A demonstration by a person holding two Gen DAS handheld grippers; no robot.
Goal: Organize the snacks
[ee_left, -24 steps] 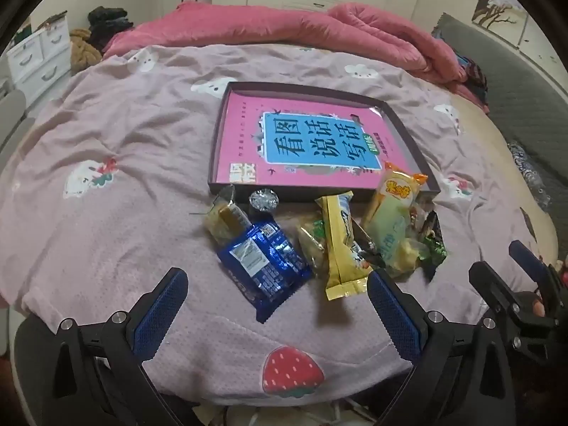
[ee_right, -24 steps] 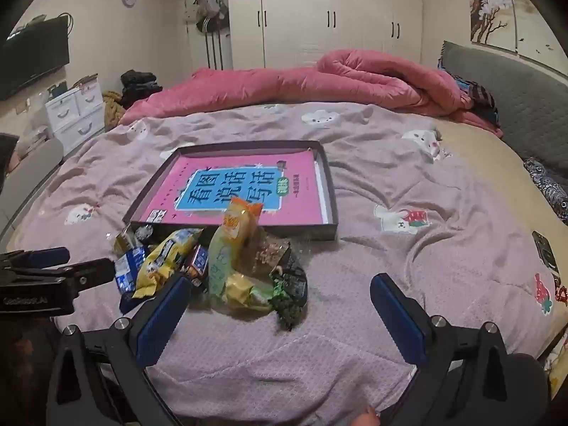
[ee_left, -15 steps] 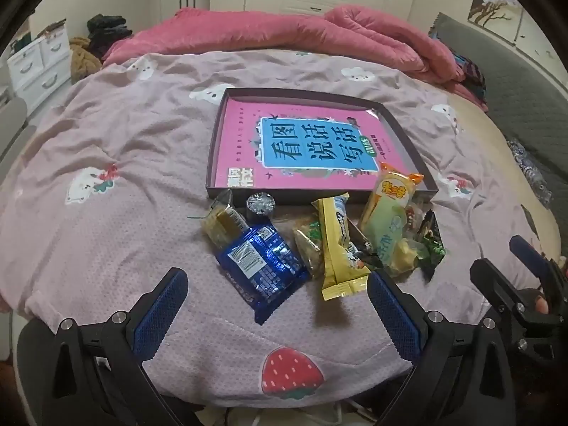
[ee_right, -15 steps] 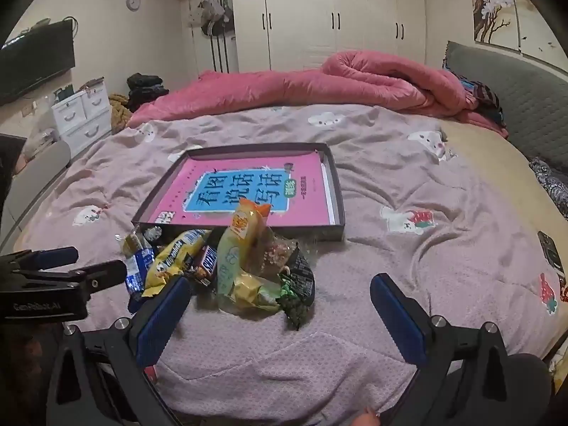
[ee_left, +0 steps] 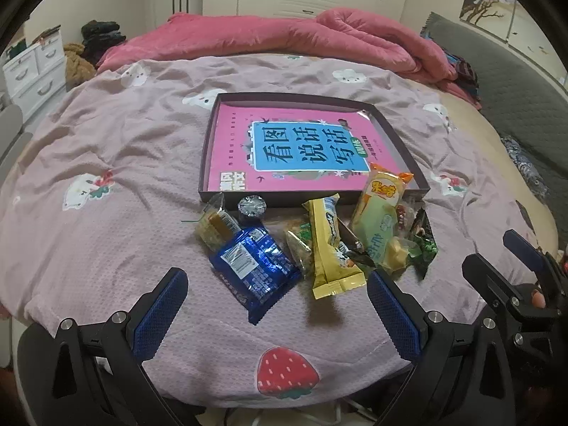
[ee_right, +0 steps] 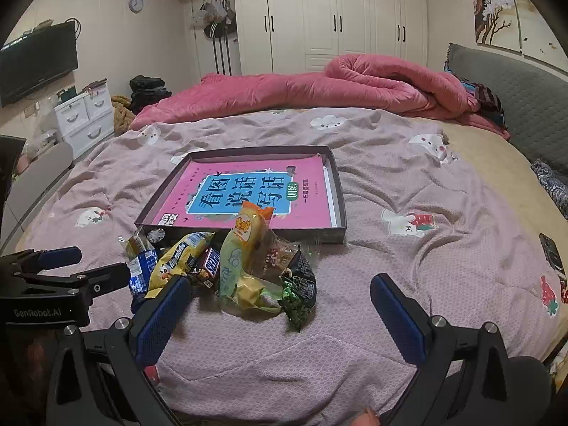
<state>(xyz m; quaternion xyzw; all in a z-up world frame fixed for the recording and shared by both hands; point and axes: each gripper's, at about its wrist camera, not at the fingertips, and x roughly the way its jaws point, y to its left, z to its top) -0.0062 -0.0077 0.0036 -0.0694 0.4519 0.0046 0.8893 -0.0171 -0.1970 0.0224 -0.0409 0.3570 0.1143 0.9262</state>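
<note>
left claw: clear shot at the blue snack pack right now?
Probably yes. The left claw is open with the blue snack pack lying just ahead on the bedspread; nothing covers it, though the yellow wrapper sits close beside it.

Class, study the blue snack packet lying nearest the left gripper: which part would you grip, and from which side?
Grip the blue packet across its narrow width, descending from above: it lies flat, clear of the pile, ahead of the open left gripper.

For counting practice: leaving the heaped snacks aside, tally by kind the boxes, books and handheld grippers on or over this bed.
Shallow dark cardboard box: 1
Pink softcover book: 1
Blue-padded grippers: 2 (left gripper, right gripper)
Total: 4
</note>
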